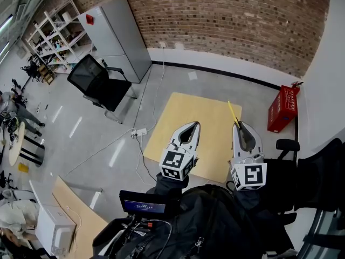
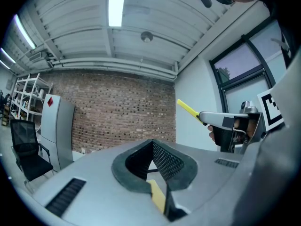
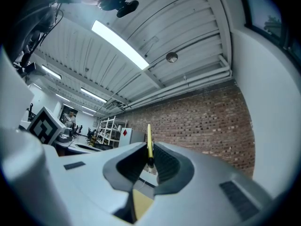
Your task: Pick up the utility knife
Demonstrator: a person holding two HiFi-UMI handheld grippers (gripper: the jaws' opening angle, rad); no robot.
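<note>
Both grippers are held up in the air over a square wooden table point(image 1: 183, 123). A thin yellow utility knife point(image 1: 232, 114) sticks out past the tips of my right gripper point(image 1: 237, 124), which is shut on it. In the right gripper view the utility knife point(image 3: 149, 142) stands upright, pinched between the jaws of the right gripper point(image 3: 150, 163). My left gripper point(image 1: 193, 124) hangs level beside it, shut with nothing in it. From the left gripper point(image 2: 153, 143) I see the right gripper point(image 2: 225, 121) with the utility knife point(image 2: 188, 108) pointing up and left.
A black office chair point(image 1: 99, 82) and a grey cabinet point(image 1: 121, 34) stand at the table's far left. A red box point(image 1: 282, 108) sits by the brick wall point(image 1: 237, 18) on the right. A white power strip point(image 1: 139, 132) with cables lies on the floor. Another black chair point(image 1: 288, 144) is close right.
</note>
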